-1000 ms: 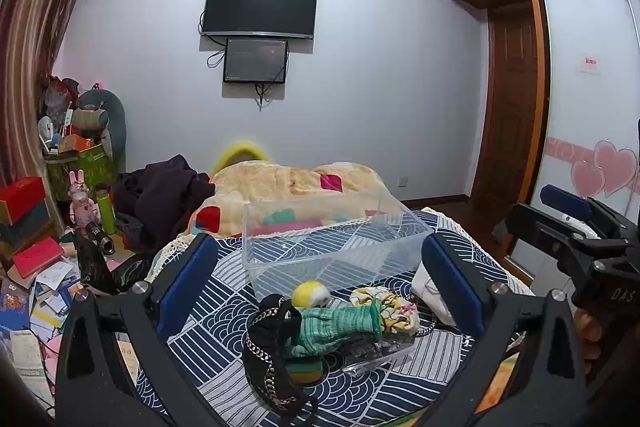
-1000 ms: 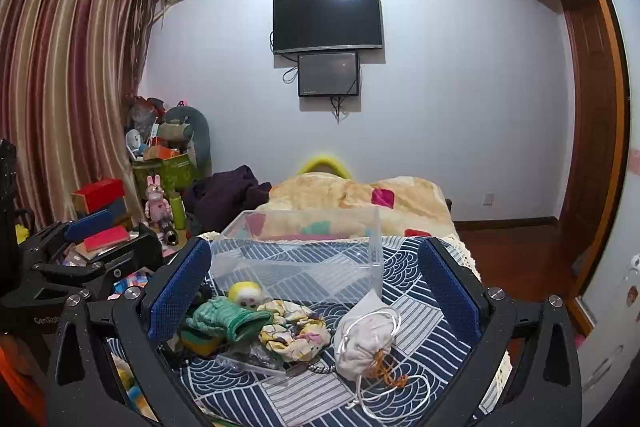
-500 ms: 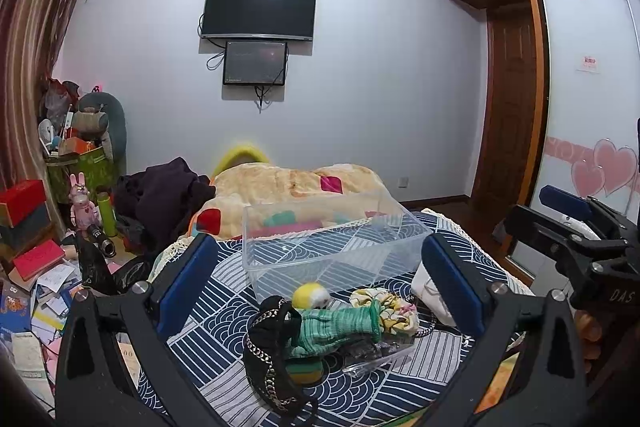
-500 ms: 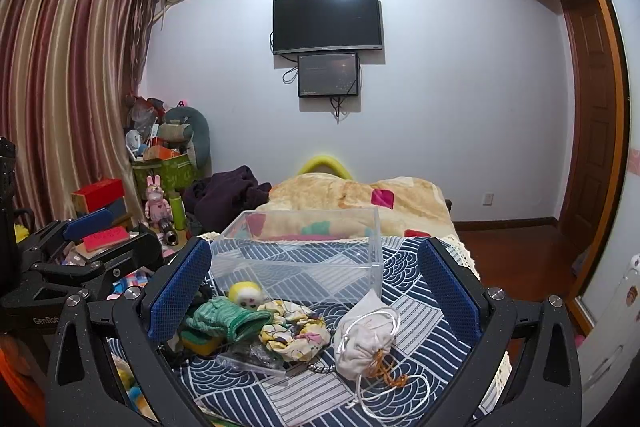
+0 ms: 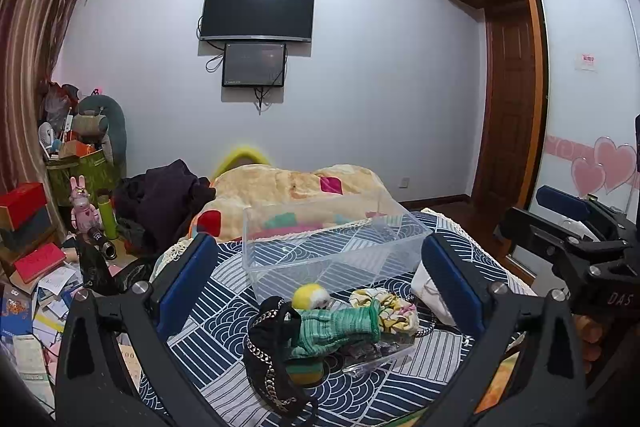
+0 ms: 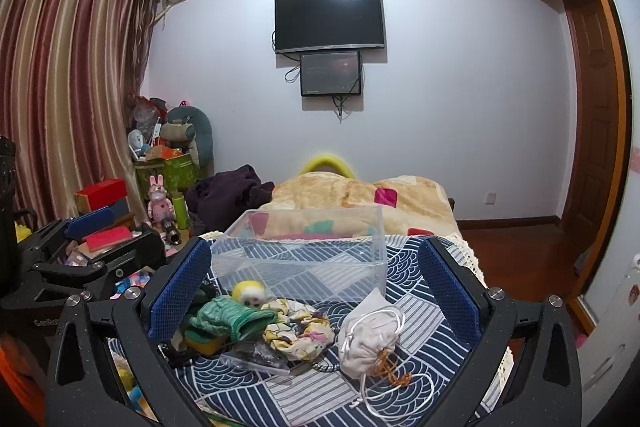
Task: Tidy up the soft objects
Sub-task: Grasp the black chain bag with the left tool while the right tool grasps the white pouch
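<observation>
A clear plastic box (image 5: 332,247) (image 6: 304,251) stands empty on the blue patterned cloth (image 5: 224,311). In front of it lies a heap: a green knitted glove (image 5: 340,325) (image 6: 228,317), a yellow-white plush ball (image 5: 310,297) (image 6: 248,293), a floral scrunchie (image 5: 394,309) (image 6: 298,327), a black chain-strap pouch (image 5: 268,351) and a white drawstring pouch (image 6: 370,335) (image 5: 428,291). My left gripper (image 5: 316,291) is open and empty, above the heap's near side. My right gripper (image 6: 314,295) is open and empty, to the right of the left one.
A yellow-green sponge (image 6: 204,341) and a flat clear lid (image 6: 256,357) lie under the heap. A beige blanket (image 5: 296,187) lies behind the box. Cluttered boxes, papers and toys (image 5: 36,255) fill the floor at left. A wooden door (image 5: 508,107) stands at right.
</observation>
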`<state>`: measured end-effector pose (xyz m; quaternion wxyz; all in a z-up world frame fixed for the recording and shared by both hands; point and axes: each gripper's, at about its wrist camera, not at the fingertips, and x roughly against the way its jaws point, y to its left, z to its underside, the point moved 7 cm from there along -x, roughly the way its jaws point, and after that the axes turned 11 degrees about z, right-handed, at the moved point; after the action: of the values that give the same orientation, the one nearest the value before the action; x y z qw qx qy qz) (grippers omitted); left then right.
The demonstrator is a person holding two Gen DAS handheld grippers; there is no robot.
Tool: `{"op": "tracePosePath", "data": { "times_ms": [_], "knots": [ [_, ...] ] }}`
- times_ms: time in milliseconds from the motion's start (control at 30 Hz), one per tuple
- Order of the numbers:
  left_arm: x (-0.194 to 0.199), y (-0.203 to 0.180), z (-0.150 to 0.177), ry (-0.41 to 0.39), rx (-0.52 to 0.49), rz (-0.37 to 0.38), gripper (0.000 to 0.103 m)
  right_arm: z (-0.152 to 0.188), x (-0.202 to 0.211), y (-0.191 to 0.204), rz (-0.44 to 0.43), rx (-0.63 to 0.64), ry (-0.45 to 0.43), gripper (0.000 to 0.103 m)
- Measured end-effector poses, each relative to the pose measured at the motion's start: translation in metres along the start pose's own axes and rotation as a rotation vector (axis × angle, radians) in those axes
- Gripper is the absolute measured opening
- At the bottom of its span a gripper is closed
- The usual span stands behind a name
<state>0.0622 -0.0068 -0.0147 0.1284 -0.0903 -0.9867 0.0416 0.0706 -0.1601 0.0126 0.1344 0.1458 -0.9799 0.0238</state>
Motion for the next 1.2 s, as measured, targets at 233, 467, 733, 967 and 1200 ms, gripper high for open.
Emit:
{"op": "tracePosePath", "data": {
  "times_ms": [233,467,733,967,1200],
  "knots": [
    [-0.008,0.009,0.009,0.030,0.009,-0.006,0.103,0.008,-0.007,0.004,-0.026,-0.001,0.031,0.103],
    [-0.031,0.044,0.046,0.148,0.073,-0.041,0.103,0.035,-0.033,-0.004,0.015,0.017,0.118,0.103],
    [-0.053,0.077,0.077,0.228,0.163,-0.056,0.092,0.068,-0.063,-0.030,0.079,-0.017,0.254,0.100],
    [-0.075,0.082,0.107,0.317,0.212,-0.014,0.065,0.104,-0.092,-0.046,0.096,-0.066,0.429,0.076],
    [-0.078,0.078,0.113,0.331,0.238,0.031,0.038,0.124,-0.097,-0.040,0.025,-0.083,0.500,0.033]
  ]
}}
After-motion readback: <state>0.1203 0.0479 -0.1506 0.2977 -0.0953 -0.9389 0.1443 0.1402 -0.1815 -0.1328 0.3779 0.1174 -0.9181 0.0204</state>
